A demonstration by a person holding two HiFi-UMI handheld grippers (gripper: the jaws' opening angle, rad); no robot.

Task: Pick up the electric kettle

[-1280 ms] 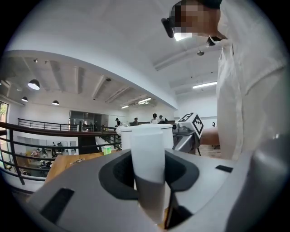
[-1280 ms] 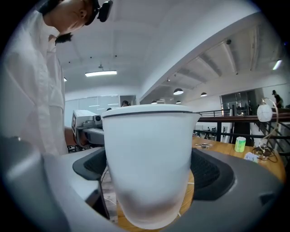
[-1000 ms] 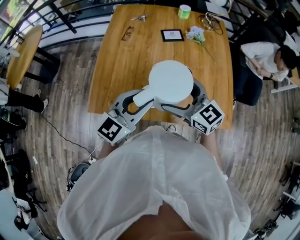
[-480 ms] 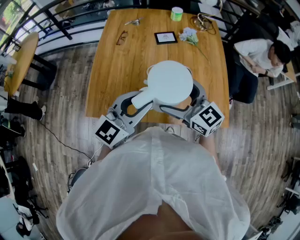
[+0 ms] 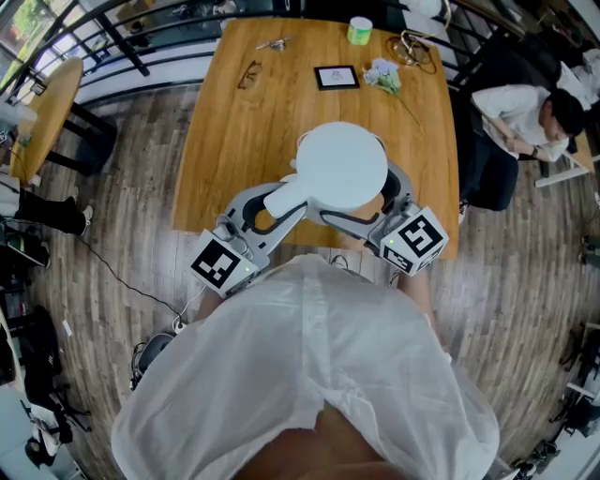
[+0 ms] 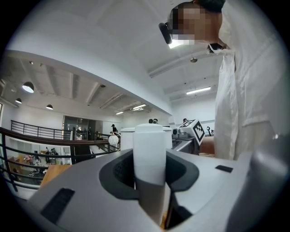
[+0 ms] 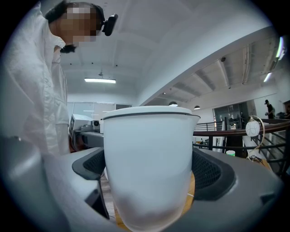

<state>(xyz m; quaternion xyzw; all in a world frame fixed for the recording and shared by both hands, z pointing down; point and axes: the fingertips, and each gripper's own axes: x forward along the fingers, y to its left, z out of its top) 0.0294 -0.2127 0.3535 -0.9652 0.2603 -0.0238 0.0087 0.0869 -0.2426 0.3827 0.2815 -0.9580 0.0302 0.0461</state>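
From the head view we see the electric kettle (image 5: 339, 164) upright over the bench (image 5: 225, 141), at its 6 o'clock edge. Its handle (image 5: 286, 197) points to 7 o'clock, and spectacles (image 5: 248, 75) and a green cup (image 5: 360, 28) lie toward 12. The left gripper view alone shows our left gripper (image 6: 152, 181) with its jaws clamped on the handle. The right gripper view shows our right gripper (image 7: 149, 181) with its jaws spread wide, pressing the kettle's body.

White, round plastic electric kettle (image 7: 149, 149) with a flat closed lid (image 5: 339, 164), upright over the near edge of the wooden counter (image 5: 234, 141); whether its base touches the wood cannot be told; its thick handle (image 6: 148, 149), white above and grey below, juts toward the person's left, clamped in the left tool (image 6: 149, 179); the right tool (image 7: 152, 183) presses its pads on both sides of the smooth body.
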